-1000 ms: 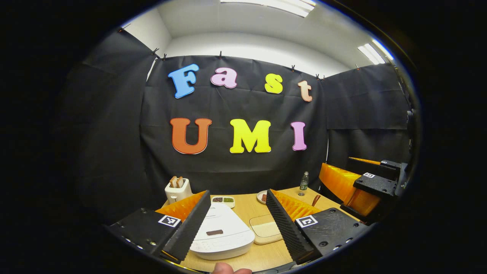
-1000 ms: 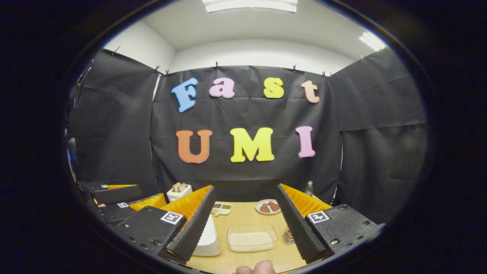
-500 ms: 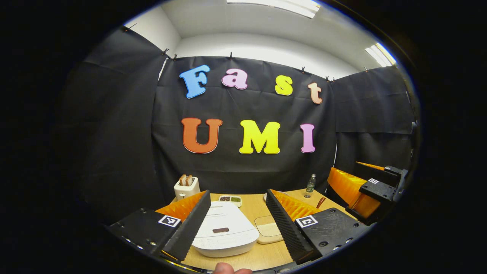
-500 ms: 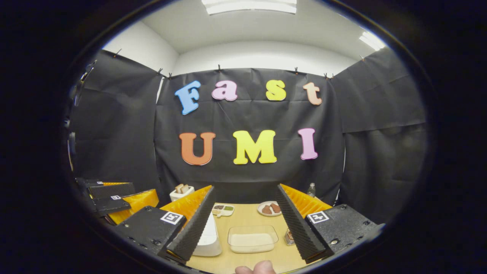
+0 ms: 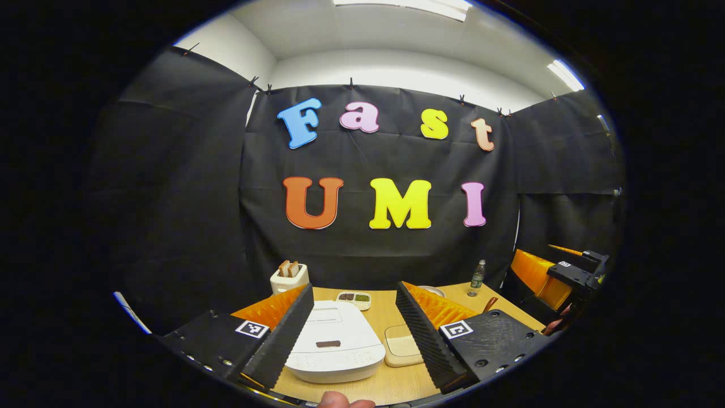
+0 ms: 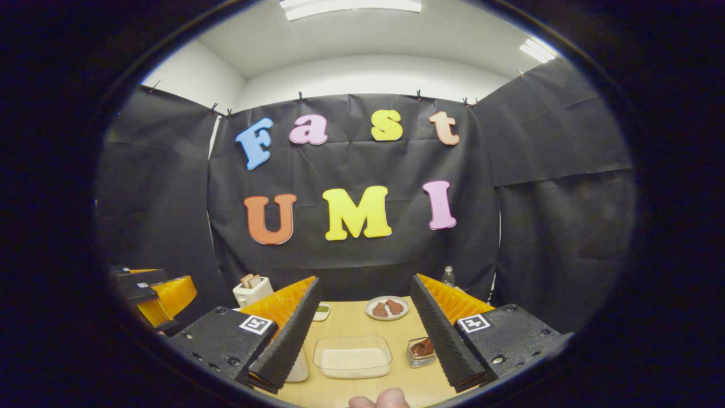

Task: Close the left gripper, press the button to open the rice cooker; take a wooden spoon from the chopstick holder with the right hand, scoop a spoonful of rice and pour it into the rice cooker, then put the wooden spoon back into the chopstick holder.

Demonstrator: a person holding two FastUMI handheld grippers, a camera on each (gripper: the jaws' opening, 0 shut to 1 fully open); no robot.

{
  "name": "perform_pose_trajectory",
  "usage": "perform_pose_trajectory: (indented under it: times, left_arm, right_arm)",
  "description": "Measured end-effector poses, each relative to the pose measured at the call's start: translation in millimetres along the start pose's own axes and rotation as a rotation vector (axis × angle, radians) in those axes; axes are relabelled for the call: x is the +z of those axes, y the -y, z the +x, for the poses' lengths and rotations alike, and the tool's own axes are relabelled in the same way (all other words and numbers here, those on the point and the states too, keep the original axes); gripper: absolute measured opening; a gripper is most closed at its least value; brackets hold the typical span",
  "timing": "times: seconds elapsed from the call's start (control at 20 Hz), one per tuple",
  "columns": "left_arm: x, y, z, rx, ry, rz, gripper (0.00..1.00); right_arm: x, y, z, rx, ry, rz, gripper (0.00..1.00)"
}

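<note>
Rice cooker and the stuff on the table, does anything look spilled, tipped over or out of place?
Nothing stands out. The rice cooker sits flat with its lid shut, the rice container is level with no grains on the table, and the toaster and bottle stand upright.

The left gripper (image 5: 354,334) was held level and pointed forward, its two fingers spread wide apart with nothing between them. A fingertip of the hand (image 5: 334,400) holding it showed at the bottom edge. The right gripper (image 6: 365,334) was posed alike, fingers wide apart and empty, with a fingertip of its hand (image 6: 385,399) below. Each gripper appeared at the far side of the other's view
</note>
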State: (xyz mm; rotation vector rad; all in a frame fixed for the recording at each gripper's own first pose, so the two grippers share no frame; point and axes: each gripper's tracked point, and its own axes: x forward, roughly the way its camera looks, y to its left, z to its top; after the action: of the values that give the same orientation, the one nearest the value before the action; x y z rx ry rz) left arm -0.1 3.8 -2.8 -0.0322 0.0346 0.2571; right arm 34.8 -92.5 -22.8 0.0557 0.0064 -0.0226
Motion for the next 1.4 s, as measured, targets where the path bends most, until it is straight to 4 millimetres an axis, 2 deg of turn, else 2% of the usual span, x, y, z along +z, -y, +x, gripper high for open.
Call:
perform_pose_trajectory:
  times: [0.2, 0.35, 0.45, 0.6, 0.65, 0.75, 0.85, 0.9, 0.95, 1.0, 1.05, 1.15, 1.2, 1.25, 1.3, 1.4]
  left_arm:
    - [-16, -4, 15, 0.067, -0.047, 0.022, 0.94]
    - [-43, -5, 24, 0.071, -0.106, 0.046, 0.95]
    - [-63, -16, 30, 0.099, -0.164, 0.065, 0.95]
    - [-87, -19, 42, 0.12, -0.272, 0.018, 0.95]
    - [-93, -18, 48, 0.122, -0.302, -0.008, 0.87]
    - [-103, -19, 58, 0.132, -0.363, -0.044, 0.75]
    - [-116, -25, 69, 0.155, -0.428, -0.048, 0.42]
    - [-125, -25, 74, 0.152, -0.471, -0.06, 0.38]
    - [-134, -27, 78, 0.148, -0.508, -0.07, 0.39]
    - [-141, -27, 82, 0.149, -0.547, -0.073, 0.3]
    - [-147, -38, 92, 0.18, -0.567, -0.073, 0.3]
    - [-166, -34, 95, 0.155, -0.634, -0.122, 0.02]
    - [-163, -34, 86, 0.157, -0.652, -0.133, 0.01]
    - [-168, -37, 90, 0.148, -0.67, -0.142, 0.0]
    - [-181, -39, 95, 0.141, -0.688, -0.155, 0.0]
    - [-191, -48, 104, 0.16, -0.698, -0.155, 0.0]
  right_arm:
    - [-6, 20, 36, 0.046, 0.003, -0.034, 1.0]
    - [-9, 40, 66, 0.072, 0.026, -0.065, 1.0]
    - [-13, 46, 86, 0.1, 0.034, -0.074, 1.0]
    - [-20, 53, 111, 0.143, 0.035, -0.077, 1.0]
    - [-27, 54, 120, 0.156, 0.023, -0.064, 1.0]
    - [-38, 46, 131, 0.215, -0.02, -0.008, 1.0]
    - [-42, 47, 142, 0.248, -0.037, 0.006, 1.0]
    - [-43, 53, 148, 0.248, -0.039, 0.006, 1.0]
    - [-47, 57, 152, 0.246, -0.043, 0.006, 1.0]
    - [-50, 61, 155, 0.241, -0.048, 0.011, 1.0]
    - [-54, 64, 158, 0.237, -0.055, 0.018, 1.0]
    - [-61, 73, 164, 0.224, -0.074, 0.029, 1.0]
    - [-63, 78, 166, 0.216, -0.079, 0.028, 1.0]
    - [-65, 82, 166, 0.208, -0.08, 0.023, 1.0]
    - [-65, 86, 165, 0.202, -0.079, 0.014, 1.0]
    - [-68, 94, 165, 0.19, -0.074, -0.003, 1.0]
